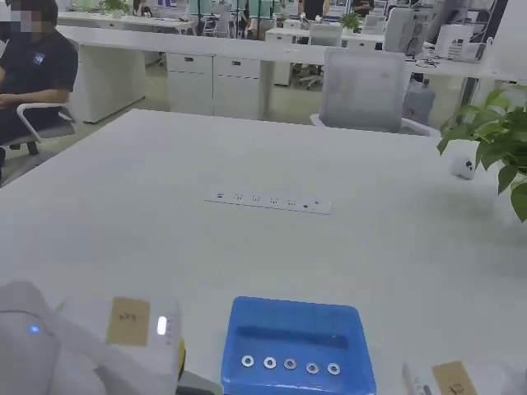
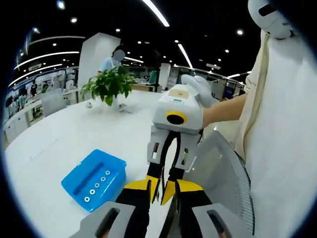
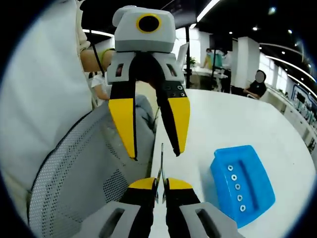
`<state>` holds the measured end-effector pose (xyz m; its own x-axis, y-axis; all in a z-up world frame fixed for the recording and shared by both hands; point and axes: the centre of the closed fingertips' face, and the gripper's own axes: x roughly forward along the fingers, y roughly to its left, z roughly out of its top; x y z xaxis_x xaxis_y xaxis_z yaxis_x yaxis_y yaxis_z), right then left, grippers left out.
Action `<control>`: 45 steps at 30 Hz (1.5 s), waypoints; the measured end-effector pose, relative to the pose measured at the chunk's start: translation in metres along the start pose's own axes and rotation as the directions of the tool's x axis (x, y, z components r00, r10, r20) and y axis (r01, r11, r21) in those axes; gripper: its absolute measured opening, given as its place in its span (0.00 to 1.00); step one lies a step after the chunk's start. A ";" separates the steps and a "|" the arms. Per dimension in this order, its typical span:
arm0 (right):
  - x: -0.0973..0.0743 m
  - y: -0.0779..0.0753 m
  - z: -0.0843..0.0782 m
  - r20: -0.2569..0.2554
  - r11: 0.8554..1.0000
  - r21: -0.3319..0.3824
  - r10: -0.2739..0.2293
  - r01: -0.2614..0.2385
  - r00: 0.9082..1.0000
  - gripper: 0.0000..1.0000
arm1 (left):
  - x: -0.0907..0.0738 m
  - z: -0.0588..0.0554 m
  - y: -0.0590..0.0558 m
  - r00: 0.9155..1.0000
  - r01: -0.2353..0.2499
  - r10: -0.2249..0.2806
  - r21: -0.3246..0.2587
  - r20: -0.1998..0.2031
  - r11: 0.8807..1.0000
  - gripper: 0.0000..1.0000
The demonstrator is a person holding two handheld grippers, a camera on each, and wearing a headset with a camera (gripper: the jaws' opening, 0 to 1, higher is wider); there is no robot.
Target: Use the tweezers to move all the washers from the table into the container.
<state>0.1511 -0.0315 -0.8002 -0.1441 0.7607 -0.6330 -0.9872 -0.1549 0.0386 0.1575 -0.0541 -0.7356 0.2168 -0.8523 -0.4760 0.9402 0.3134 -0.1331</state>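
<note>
A blue container point(image 1: 296, 317) sits at the near table edge with several washers point(image 1: 290, 363) lined up in a row inside it. It also lies low left in the left gripper view point(image 2: 94, 176) and right of the jaws in the right gripper view point(image 3: 257, 183). My right gripper point(image 3: 161, 186) is shut on thin metal tweezers point(image 3: 161, 163) that point straight ahead. Facing it from above, my left gripper point(image 3: 155, 151) hangs open, its yellow fingertips point(image 3: 128, 129) on either side of the tweezers' tip. Both are off the table's edge, over a chair. White gripper housings point(image 1: 123, 329) show at the head view's bottom corners.
A flush power strip point(image 1: 268, 202) lies mid-table. A potted plant point(image 1: 494, 140) stands at the right edge and a grey chair point(image 1: 362, 90) at the far side. A person point(image 1: 33, 74) sits far left. A mesh chair back point(image 3: 84, 173) is under the grippers.
</note>
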 end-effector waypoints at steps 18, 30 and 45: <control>0.008 0.000 -0.018 -0.119 0.997 -0.075 -0.018 0.009 0.993 0.04 | 0.010 -0.011 -0.002 0.996 0.027 -0.019 0.105 -0.082 0.994 0.05; 0.010 -0.007 -0.024 -0.150 0.996 -0.086 -0.036 0.024 0.988 0.04 | 0.011 -0.015 0.003 0.993 0.024 -0.002 0.179 -0.118 0.984 0.00; 0.022 -0.024 -0.045 -0.168 0.998 -0.006 -0.069 0.069 0.983 0.05 | 0.016 -0.052 0.025 0.962 0.040 0.032 0.257 -0.272 0.966 0.00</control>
<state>0.1744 -0.0391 -0.8502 -0.0621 0.6525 -0.7553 -0.9943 -0.1058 -0.0097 0.1711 -0.0382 -0.7922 0.1673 -0.6954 -0.6989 0.9841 0.1608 0.0755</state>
